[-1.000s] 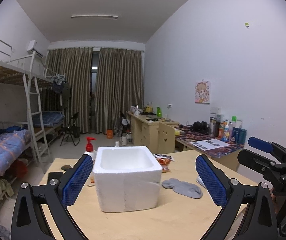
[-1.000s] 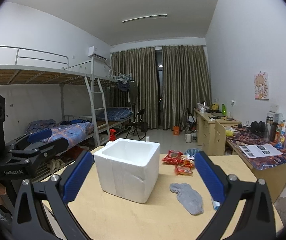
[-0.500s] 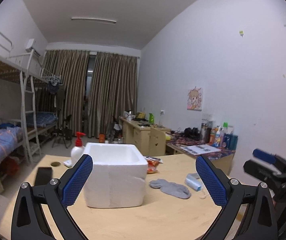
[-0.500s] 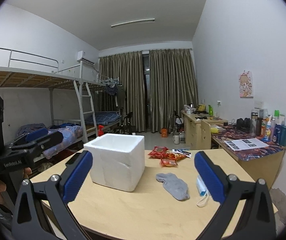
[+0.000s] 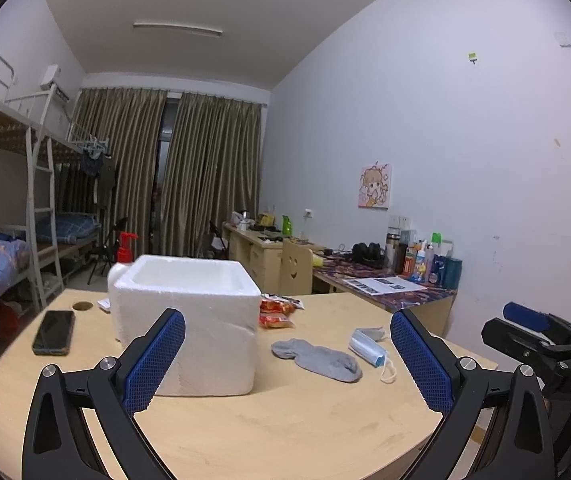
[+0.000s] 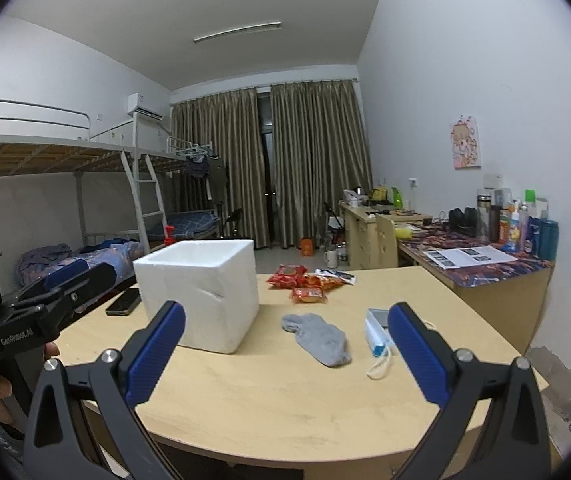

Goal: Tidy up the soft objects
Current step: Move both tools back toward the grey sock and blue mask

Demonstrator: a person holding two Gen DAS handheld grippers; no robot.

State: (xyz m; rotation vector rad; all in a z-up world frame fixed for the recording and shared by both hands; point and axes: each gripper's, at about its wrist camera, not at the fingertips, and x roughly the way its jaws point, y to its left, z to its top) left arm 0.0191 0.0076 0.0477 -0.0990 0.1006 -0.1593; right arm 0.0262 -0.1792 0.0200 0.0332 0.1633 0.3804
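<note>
Pale wood: the table (image 5: 285, 432) holds everything; its near edge curves just under both grippers.
Phone: a dark phone (image 5: 53, 332) lies flat at the far left, apart from the box.
Box: a white foam box (image 5: 189, 320), open on top, stands left of centre; a red-capped pump bottle (image 5: 123, 252) is behind it.
Snacks: red packets (image 6: 301, 282) lie beyond the box's right corner.
Sock: a grey sock (image 5: 317, 358) lies limp and flat just right of the box, not touching it.
Mask: a folded blue mask (image 5: 367, 346) sits just right of the sock, ear loop trailing toward the near edge.
Left gripper (image 5: 287, 364): jaws wide apart, empty, hanging above the near table before the box.
Right gripper (image 6: 285, 354): jaws wide apart, empty, sock framed between its fingers.
Risk: thin cloth flat on wood may slip out of a shallow pinch; a low sweep could drag the mask's loop along or nudge the light box.
Room: bare table in front of sock and mask gives a free approach; the mask lies nearer the right rim, with less margin there.
</note>
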